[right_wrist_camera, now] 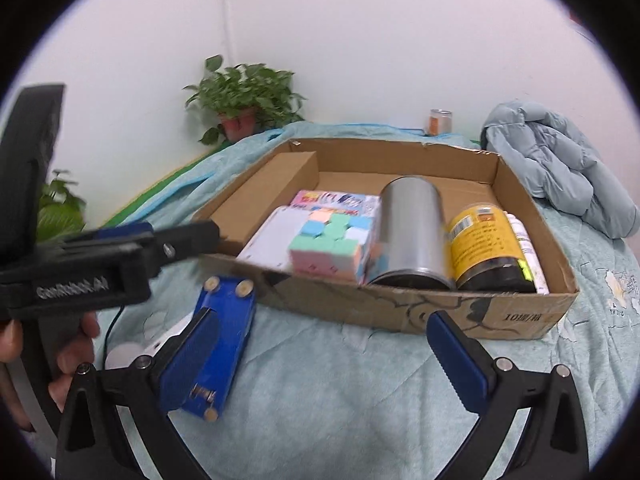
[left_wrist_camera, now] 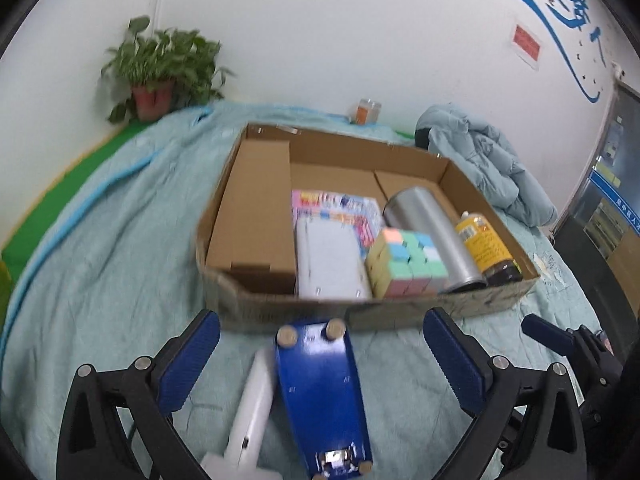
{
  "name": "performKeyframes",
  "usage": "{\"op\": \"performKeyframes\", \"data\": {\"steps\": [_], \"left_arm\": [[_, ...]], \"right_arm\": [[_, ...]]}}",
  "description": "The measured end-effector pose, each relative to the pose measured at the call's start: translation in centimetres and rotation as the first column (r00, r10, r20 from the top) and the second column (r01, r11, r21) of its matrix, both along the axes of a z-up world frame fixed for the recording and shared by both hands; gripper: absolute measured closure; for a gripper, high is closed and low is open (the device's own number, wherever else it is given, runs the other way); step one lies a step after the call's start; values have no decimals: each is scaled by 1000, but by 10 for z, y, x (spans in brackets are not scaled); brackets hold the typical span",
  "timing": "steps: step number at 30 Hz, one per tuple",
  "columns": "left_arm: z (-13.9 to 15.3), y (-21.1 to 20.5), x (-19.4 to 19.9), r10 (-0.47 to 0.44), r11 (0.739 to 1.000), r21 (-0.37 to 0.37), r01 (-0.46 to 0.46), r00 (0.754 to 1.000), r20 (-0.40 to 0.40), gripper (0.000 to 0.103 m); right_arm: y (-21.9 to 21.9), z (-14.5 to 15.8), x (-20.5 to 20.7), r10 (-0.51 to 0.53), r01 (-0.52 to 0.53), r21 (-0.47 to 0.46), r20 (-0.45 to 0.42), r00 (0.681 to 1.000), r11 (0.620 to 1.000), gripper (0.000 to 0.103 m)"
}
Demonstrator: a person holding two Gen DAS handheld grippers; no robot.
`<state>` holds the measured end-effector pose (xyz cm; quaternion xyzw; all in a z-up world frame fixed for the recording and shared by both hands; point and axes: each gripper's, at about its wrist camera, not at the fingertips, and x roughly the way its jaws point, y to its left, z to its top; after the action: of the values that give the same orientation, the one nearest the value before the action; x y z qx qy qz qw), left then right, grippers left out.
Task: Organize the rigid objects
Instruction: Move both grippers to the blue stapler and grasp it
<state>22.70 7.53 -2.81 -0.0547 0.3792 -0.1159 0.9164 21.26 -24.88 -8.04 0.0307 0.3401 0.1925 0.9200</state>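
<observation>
Left wrist view: the left gripper (left_wrist_camera: 320, 364) has its jaws spread wide with nothing pinched; a blue board (left_wrist_camera: 320, 396) lies flat on the cloth (left_wrist_camera: 104, 272) between the fingers, clear of both pads, with a white tool (left_wrist_camera: 250, 412) touching its left edge. The box (left_wrist_camera: 256, 216) sits just beyond, its low front wall facing the gripper. Inside, from left: bare floor, a white case (left_wrist_camera: 330, 260) over a pink pack (left_wrist_camera: 340, 204), a cube (left_wrist_camera: 406, 264), a steel can (left_wrist_camera: 436, 236) and a yellow jar (left_wrist_camera: 486, 246) against the right wall. Open cloth extends left of the box. Right wrist view: the right gripper (right_wrist_camera: 322, 362) is likewise spread and empty over bare cloth below the box's front wall. The board lies under its left finger (right_wrist_camera: 192, 360). A jacket (right_wrist_camera: 556, 160) lies past the box's right edge.
</observation>
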Motion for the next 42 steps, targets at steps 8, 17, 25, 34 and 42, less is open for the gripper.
{"op": "performKeyframes", "data": {"steps": [8,17,25,34,42], "left_arm": [[-46,-2,-4,-51,998,-32,46,985,-168,10],[-81,-25,4,-110,992,-90,86,943,-316,54],[-77,-63,0,-237,968,-153,200,926,-295,59],[-51,-30,-10,-109,981,-178,76,976,-186,18],[-52,10,-14,-29,983,-181,-8,979,-200,18]], "right_arm": [[0,-8,-26,27,-27,13,-25,999,1000,0],[-15,-16,-45,44,-43,25,-45,998,999,0],[-37,-34,-54,62,-54,78,-100,993,996,0],[-19,-47,-44,135,-119,111,-153,979,987,1],[41,-67,-5,158,-155,27,-196,968,987,21]]}}
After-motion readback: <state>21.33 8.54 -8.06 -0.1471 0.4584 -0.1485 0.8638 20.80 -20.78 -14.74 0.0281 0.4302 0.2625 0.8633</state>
